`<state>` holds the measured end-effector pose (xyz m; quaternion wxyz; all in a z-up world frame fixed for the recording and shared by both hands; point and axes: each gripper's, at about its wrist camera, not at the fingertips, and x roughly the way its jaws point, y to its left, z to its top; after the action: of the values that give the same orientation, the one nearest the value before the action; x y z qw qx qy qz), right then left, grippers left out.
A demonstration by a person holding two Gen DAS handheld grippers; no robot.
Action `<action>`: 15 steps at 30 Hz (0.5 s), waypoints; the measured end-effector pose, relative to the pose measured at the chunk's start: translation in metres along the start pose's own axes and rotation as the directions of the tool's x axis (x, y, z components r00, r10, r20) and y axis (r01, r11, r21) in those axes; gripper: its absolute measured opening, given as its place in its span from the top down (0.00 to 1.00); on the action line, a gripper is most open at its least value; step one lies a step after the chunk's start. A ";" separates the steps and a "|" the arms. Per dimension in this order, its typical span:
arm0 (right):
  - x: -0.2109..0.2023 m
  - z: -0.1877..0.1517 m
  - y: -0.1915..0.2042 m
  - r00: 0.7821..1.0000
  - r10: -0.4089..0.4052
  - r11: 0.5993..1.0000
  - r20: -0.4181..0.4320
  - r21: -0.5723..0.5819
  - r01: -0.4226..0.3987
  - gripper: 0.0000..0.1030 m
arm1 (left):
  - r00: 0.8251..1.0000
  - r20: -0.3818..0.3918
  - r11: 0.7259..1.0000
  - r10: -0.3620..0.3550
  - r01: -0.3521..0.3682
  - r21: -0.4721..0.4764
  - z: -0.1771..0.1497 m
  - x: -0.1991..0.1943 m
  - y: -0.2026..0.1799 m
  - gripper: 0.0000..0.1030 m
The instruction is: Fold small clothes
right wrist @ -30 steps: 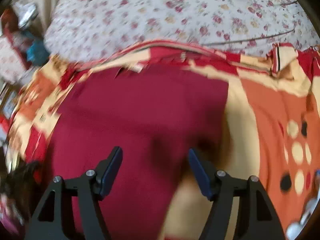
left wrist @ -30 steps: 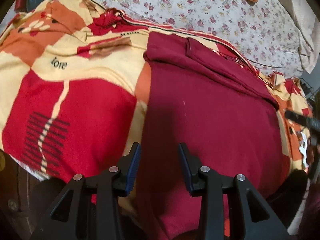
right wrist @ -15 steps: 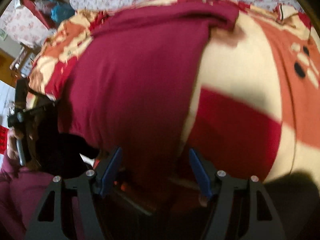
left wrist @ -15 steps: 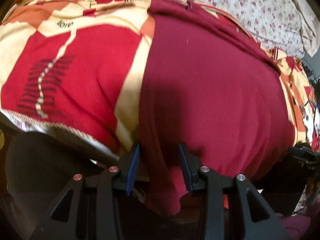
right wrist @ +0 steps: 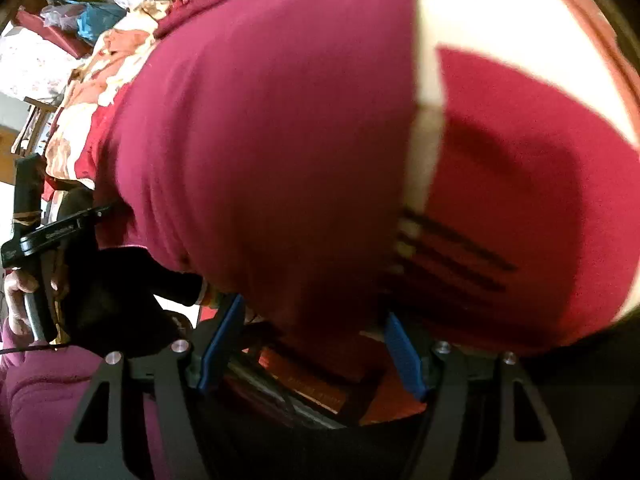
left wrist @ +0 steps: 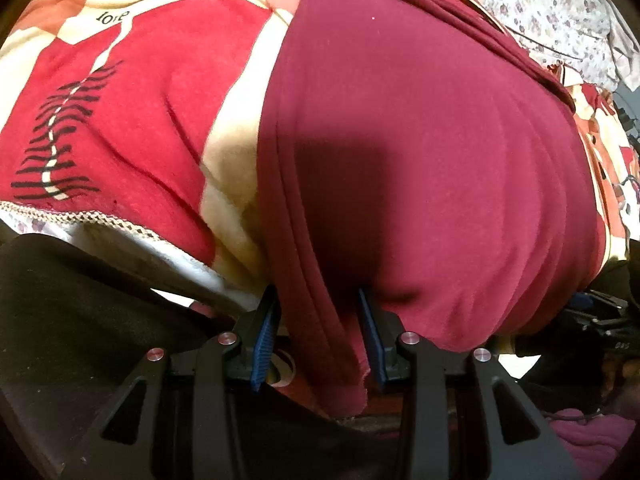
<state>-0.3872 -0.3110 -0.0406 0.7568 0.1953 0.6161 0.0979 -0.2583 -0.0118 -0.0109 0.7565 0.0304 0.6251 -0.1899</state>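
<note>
Maroon garment (left wrist: 420, 152) flat on blanket (left wrist: 120, 120) w/ "love" print (left wrist: 114, 17); my L tool (left wrist: 318, 336) & R tool (right wrist: 316, 350) both open, hem hanging btwn jaws, ungripped.

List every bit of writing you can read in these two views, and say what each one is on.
"love" – black lettering on a cream patch of the patterned blanket, left wrist view.
White lettering on the black device in the person's hand, right wrist view: too blurred to read.
White marking on the black device at the right edge, left wrist view: too small to read.
Maroon garment: no writing.
</note>
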 end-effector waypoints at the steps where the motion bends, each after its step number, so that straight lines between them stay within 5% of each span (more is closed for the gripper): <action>1: 0.006 0.001 0.003 1.000 0.003 1.000 -0.008 -0.005 -0.003 0.30 | 1.000 -0.001 1.000 -0.002 0.002 -0.002 0.000 0.001 0.000 0.83; 6: 0.017 0.000 0.006 1.000 0.017 1.000 -0.007 0.011 -0.017 0.29 | 1.000 -0.013 1.000 -0.018 0.018 -0.019 0.004 0.005 -0.001 0.83; 7: 0.017 -0.001 0.005 1.000 0.016 1.000 -0.003 0.009 -0.016 0.34 | 1.000 -0.016 1.000 -0.019 0.019 -0.020 0.004 0.005 -0.001 0.83; 10: 0.014 -0.005 0.010 1.000 0.004 0.999 0.011 -0.039 -0.003 0.89 | 1.000 -0.023 1.000 -0.016 0.016 -0.006 0.003 0.005 -0.001 0.89; 11: 0.012 -0.005 0.012 1.000 0.017 0.999 0.015 -0.048 -0.017 0.89 | 0.999 -0.025 1.000 -0.020 0.020 0.001 0.003 0.005 0.000 0.98; 15: -0.003 -0.007 0.025 0.998 0.044 0.991 0.036 -0.124 -0.040 0.89 | 0.999 -0.001 0.999 -0.045 0.045 -0.015 -0.001 -0.007 0.004 1.00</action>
<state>-0.3924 -0.2883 -0.0289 0.7770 0.1629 0.5897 0.1480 -0.2585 -0.0063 -0.0053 0.7518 0.0110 0.6276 -0.2020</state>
